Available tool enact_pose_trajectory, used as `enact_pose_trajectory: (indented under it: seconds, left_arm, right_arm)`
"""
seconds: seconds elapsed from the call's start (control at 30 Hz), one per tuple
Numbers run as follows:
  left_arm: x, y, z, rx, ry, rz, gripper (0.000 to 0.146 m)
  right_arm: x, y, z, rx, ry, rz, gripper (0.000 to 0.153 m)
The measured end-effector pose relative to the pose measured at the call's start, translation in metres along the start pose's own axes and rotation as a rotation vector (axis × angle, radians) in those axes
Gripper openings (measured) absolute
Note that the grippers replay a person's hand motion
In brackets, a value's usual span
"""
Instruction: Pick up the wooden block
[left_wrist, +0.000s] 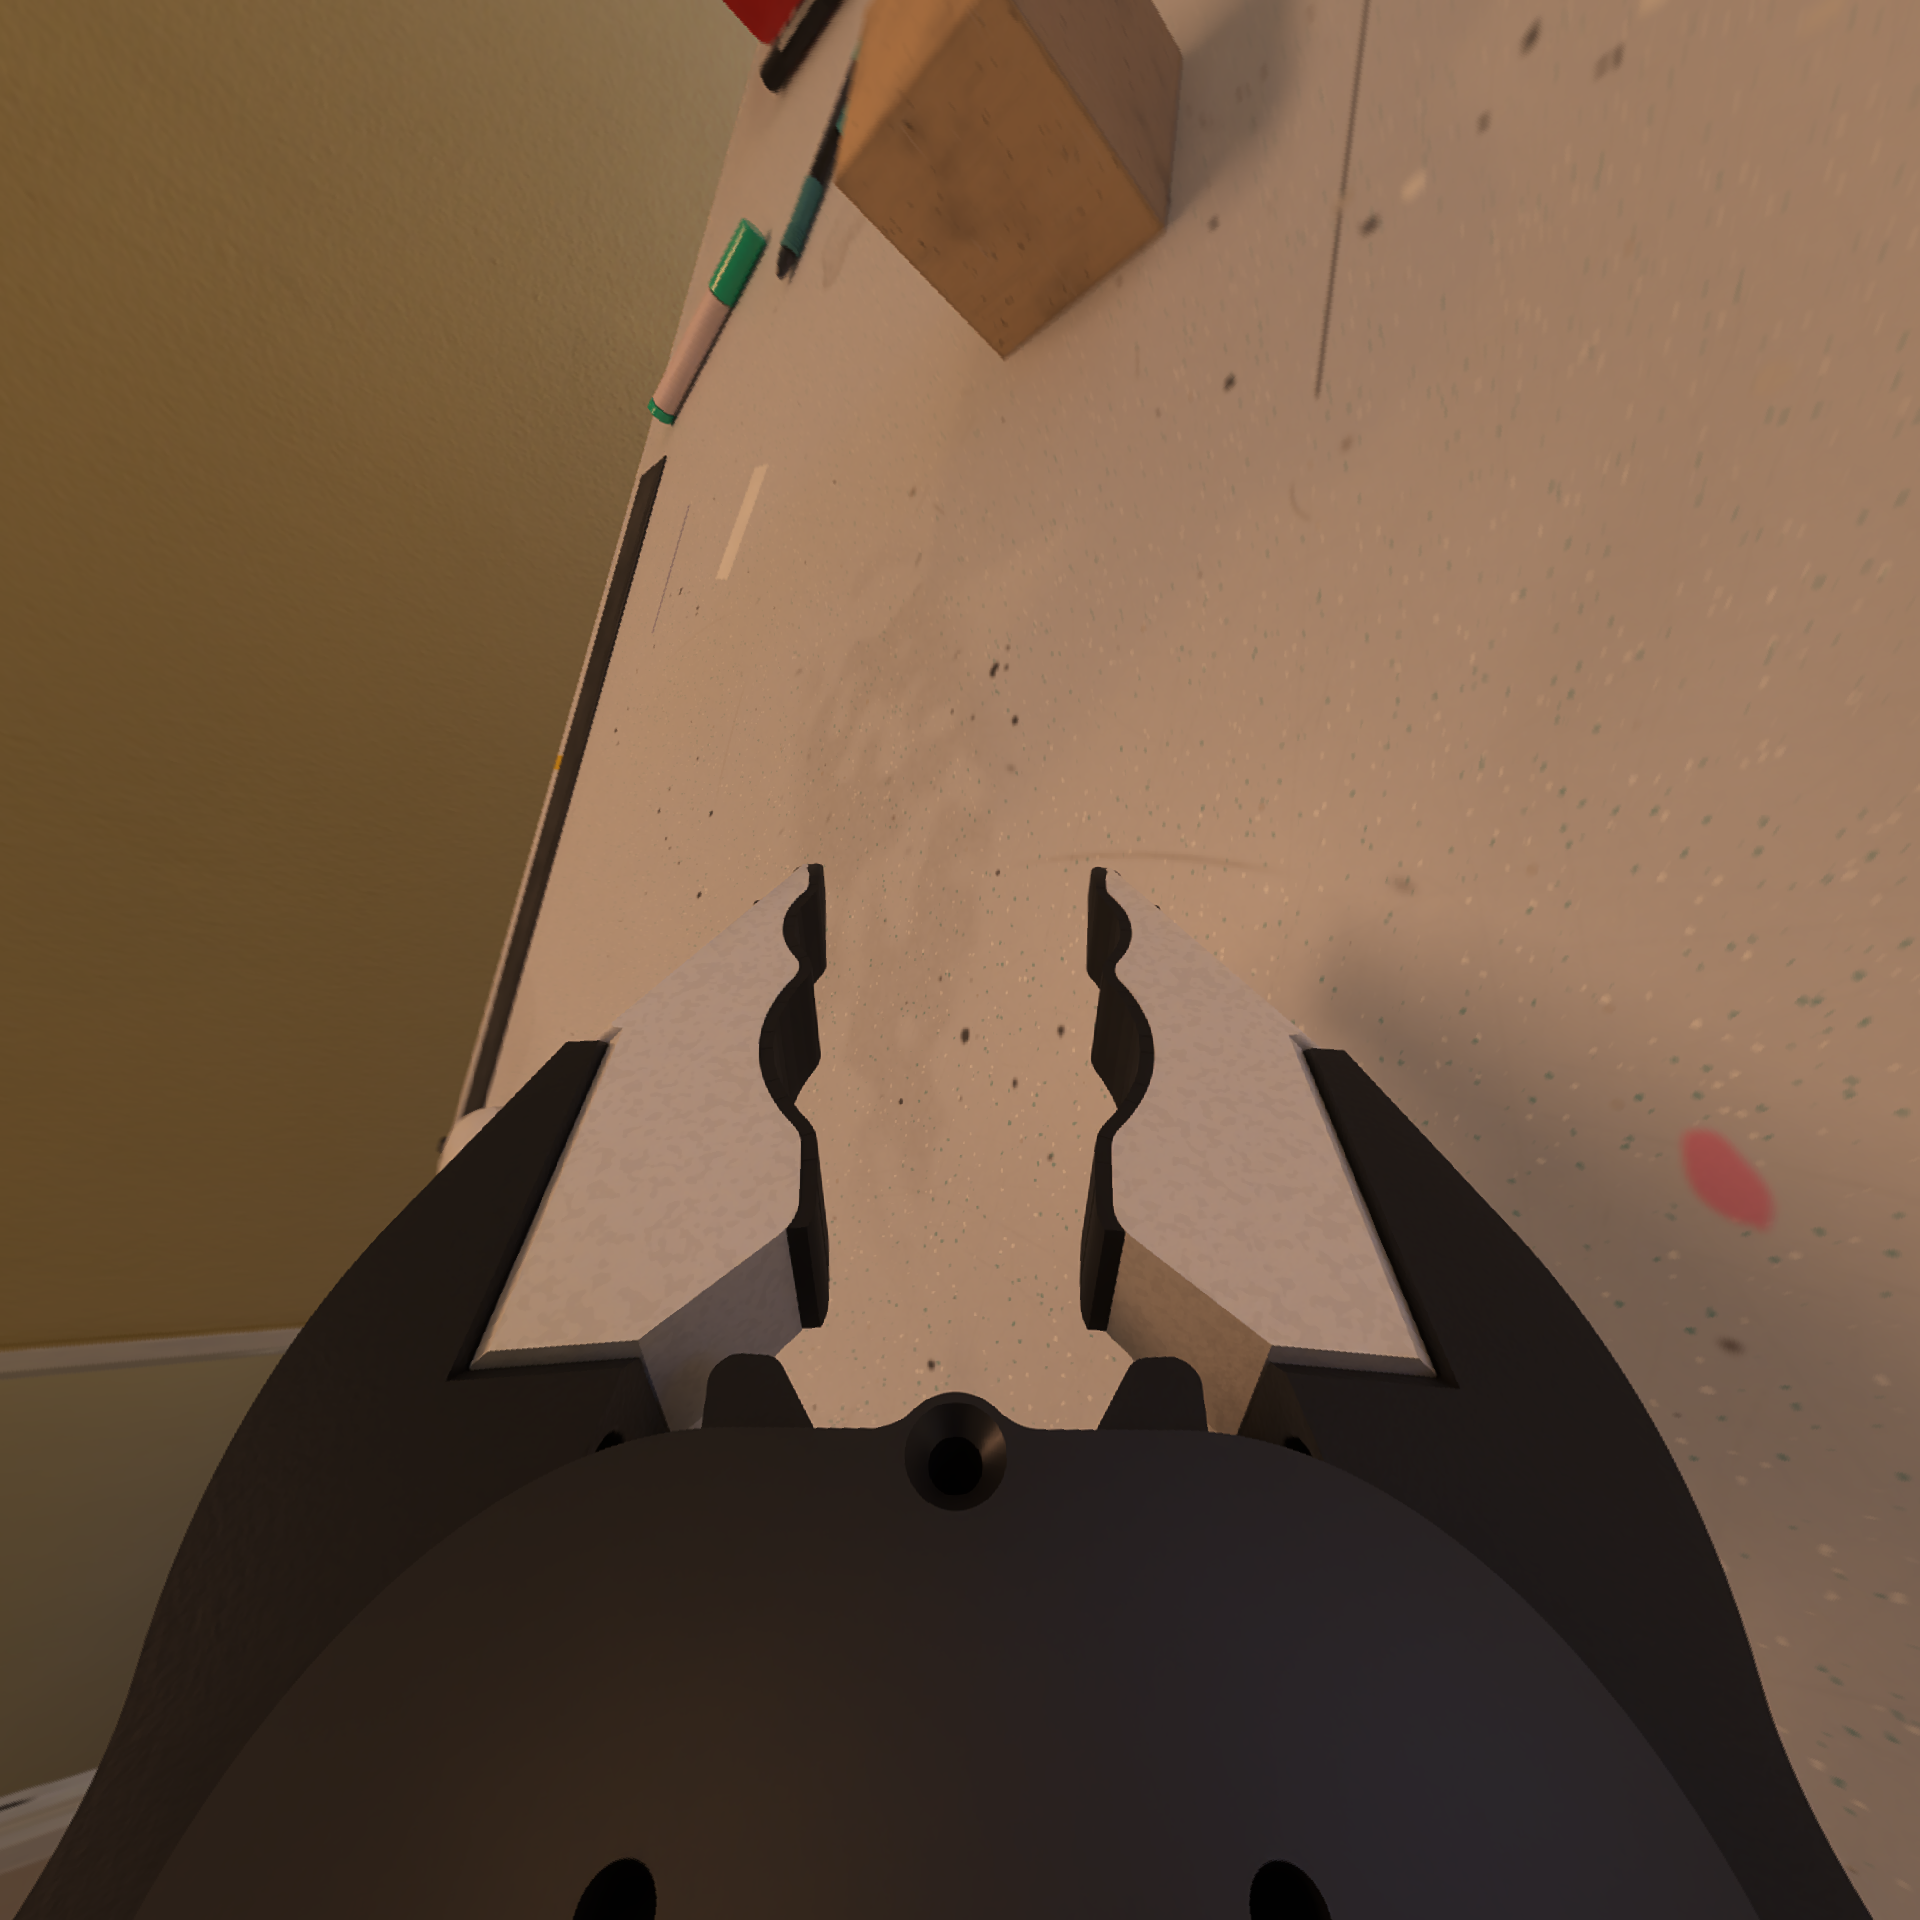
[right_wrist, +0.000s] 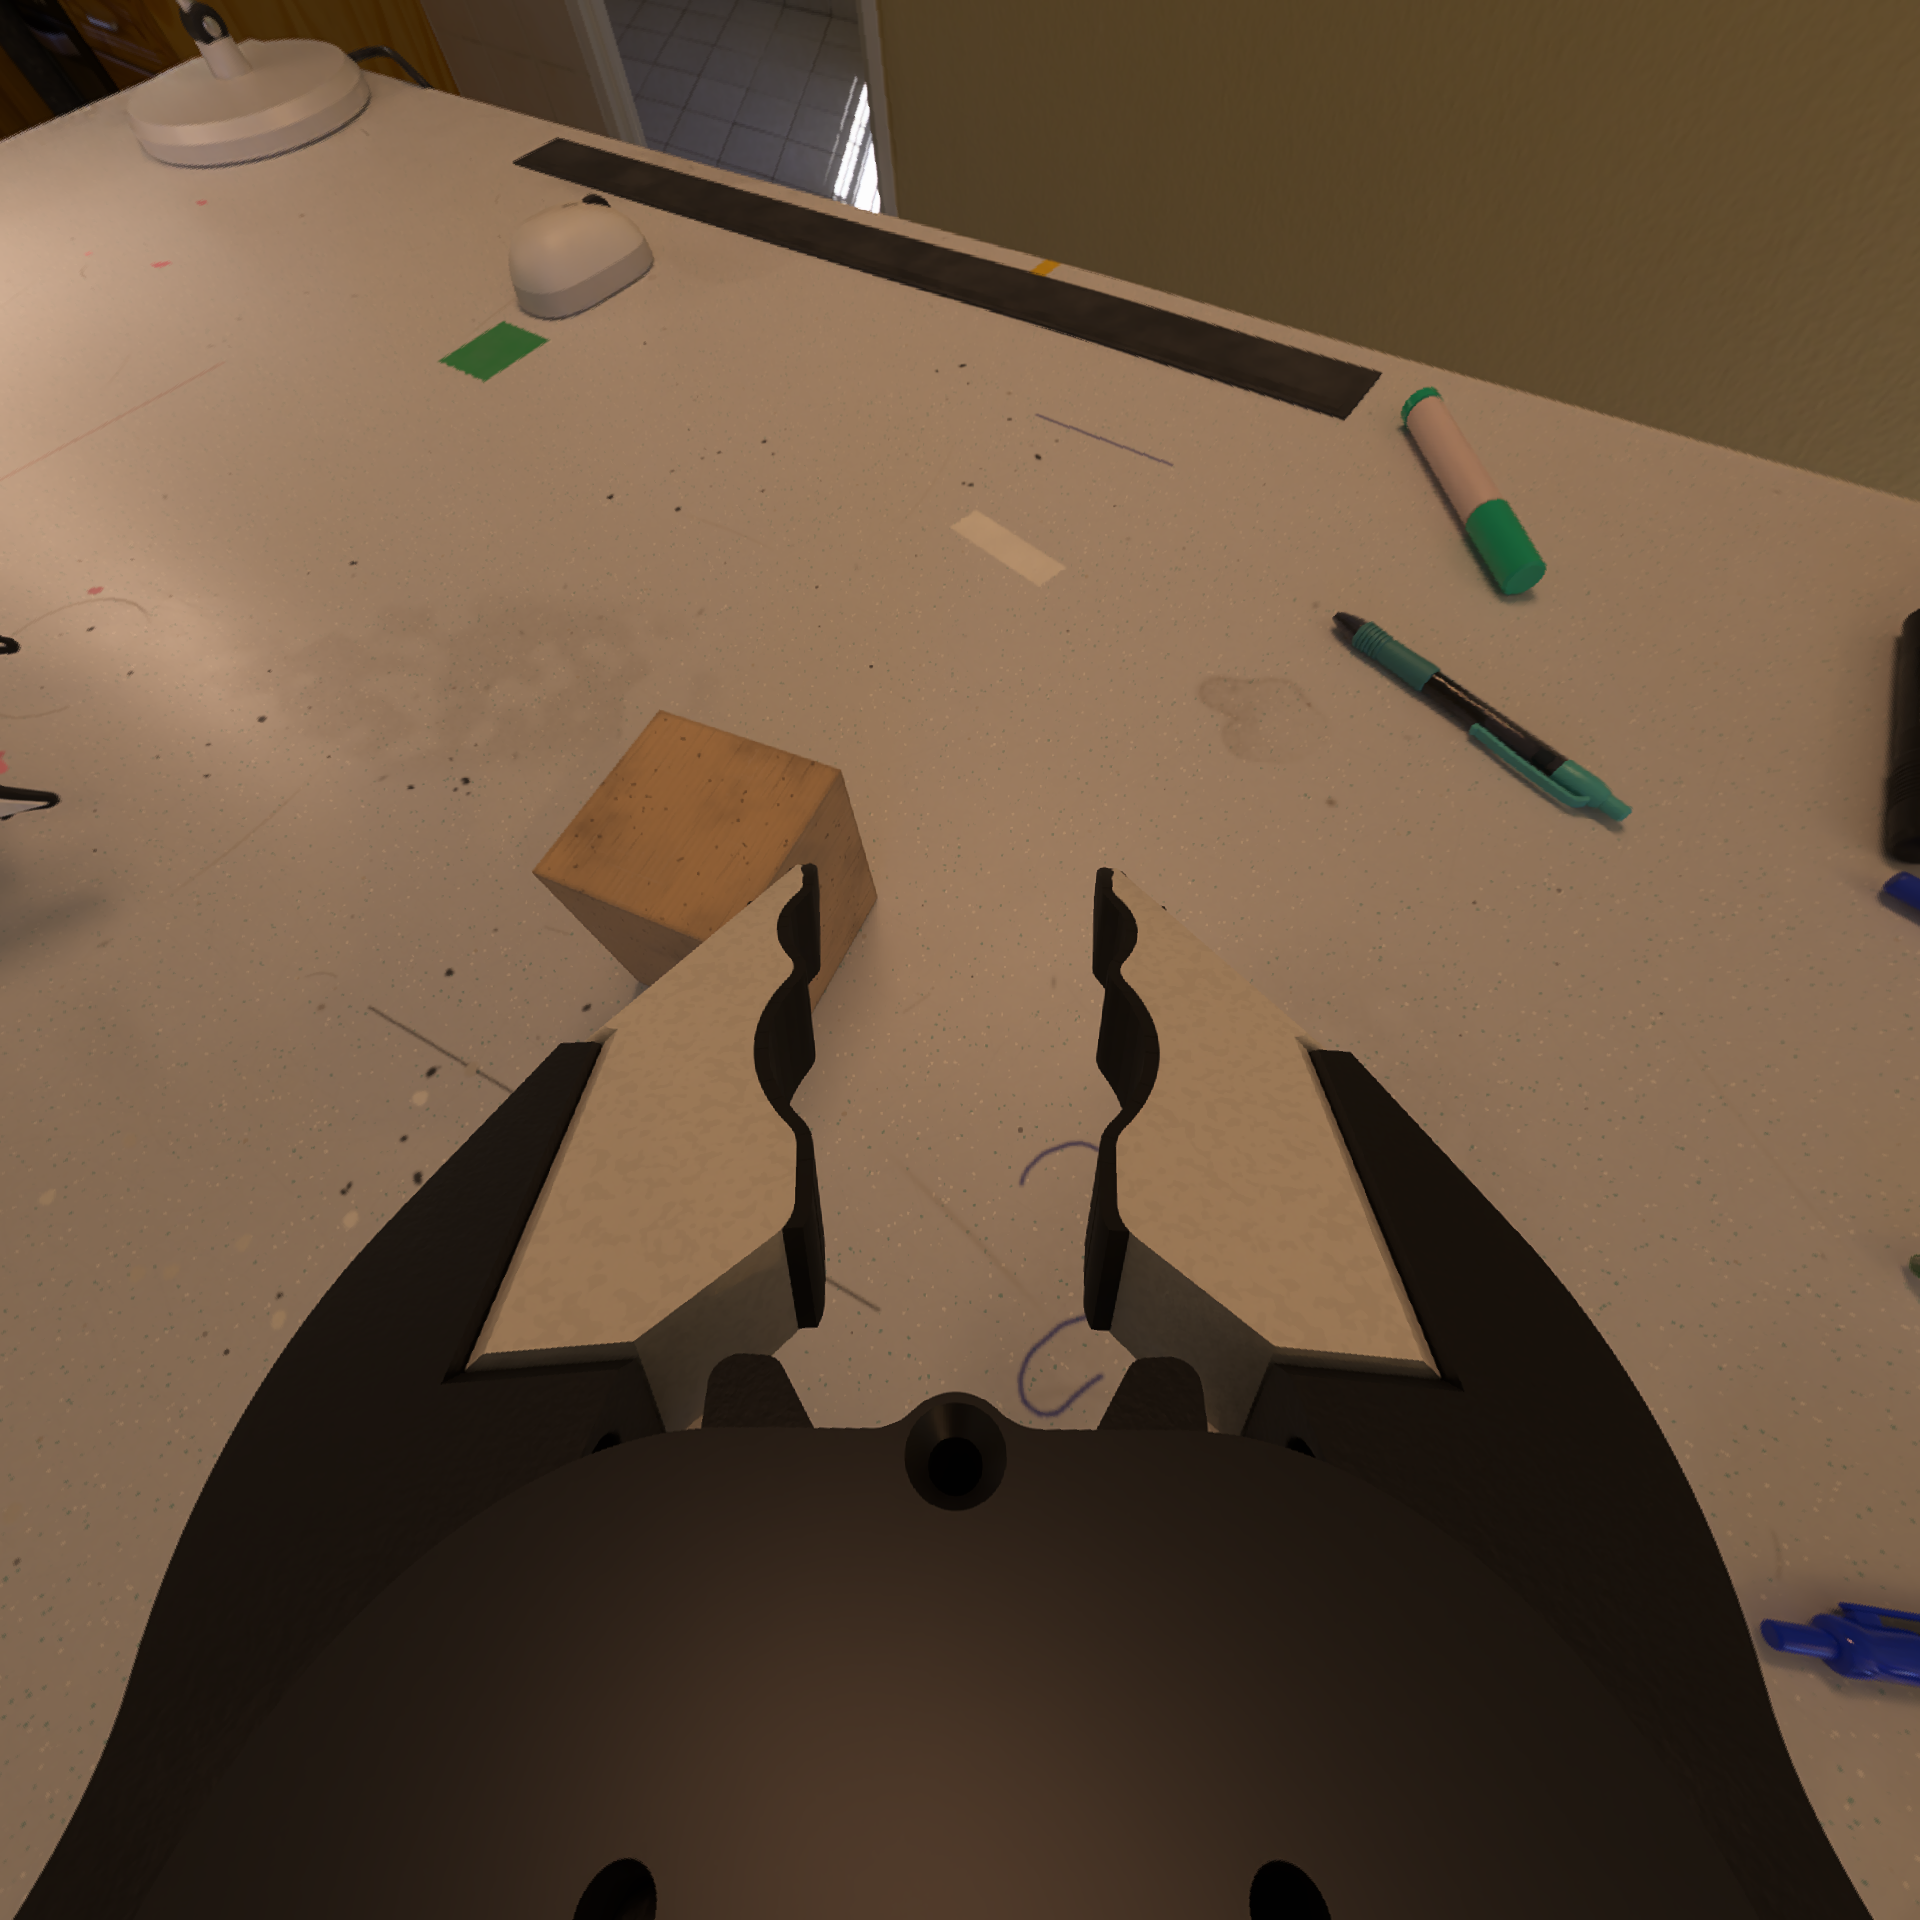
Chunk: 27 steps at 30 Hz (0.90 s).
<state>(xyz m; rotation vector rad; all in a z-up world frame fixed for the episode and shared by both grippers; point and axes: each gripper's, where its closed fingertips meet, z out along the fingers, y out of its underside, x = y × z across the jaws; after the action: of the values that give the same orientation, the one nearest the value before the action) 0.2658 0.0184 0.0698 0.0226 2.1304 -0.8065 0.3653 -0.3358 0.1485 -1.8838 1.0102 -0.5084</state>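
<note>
In the left wrist view, the left gripper (left_wrist: 956, 883) hangs over the speckled bench (left_wrist: 1351, 727) with its jaws spread apart and nothing between them. The wooden block (left_wrist: 1003, 171) sits well ahead of the fingertips, slightly right of the gripper's line, resting on the bench. Just left of the block lies a teal pen (left_wrist: 816, 197), and farther left, near the bench edge, a green-capped marker (left_wrist: 712, 317). A black strip (left_wrist: 582, 769) runs along the bench edge ahead and to the left of the gripper. A red spot (left_wrist: 1727, 1179) marks the bench off to the right.

In the right wrist view, the right gripper (right_wrist: 956, 883) is likewise released, holding nothing. The wooden block (right_wrist: 696, 831) rests on the bench (right_wrist: 1039, 727) just ahead and left of the gap; the left finger (right_wrist: 707, 1039) overlaps its near corner, but contact cannot be told. Ahead to the right lie the teal pen (right_wrist: 1481, 717) and, beyond it, the green-capped marker (right_wrist: 1470, 494). Far ahead to the left are a green patch (right_wrist: 494, 351), a white computer mouse (right_wrist: 579, 258) and a white round base (right_wrist: 249, 104). The black strip (right_wrist: 945, 275) crosses the far edge.
</note>
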Motion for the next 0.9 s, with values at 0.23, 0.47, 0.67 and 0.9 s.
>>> enact_pose_trajectory:
  seconds: [0.23, 0.47, 0.67, 0.9]
  left_arm:
    - [-0.032, -0.088, 0.024, 0.168, 0.111, -0.369, 0.055]
    - [-0.04, -0.182, 0.143, 0.224, 0.39, -0.514, 0.079]
    - [-0.006, -0.183, 0.193, 0.082, 0.567, -0.473, 0.107]
    - [0.017, -0.161, 0.216, -0.077, 0.576, -0.352, 0.107]
  right_arm:
    - [-0.012, -0.028, 0.011, -0.039, -0.015, -0.033, 0.059]
    - [-0.024, -0.051, 0.048, -0.196, 0.033, -0.162, 0.084]
    - [-0.018, -0.03, 0.078, -0.399, -0.001, -0.115, 0.096]
    - [-0.018, -0.014, 0.083, -0.553, -0.103, -0.105, 0.058]
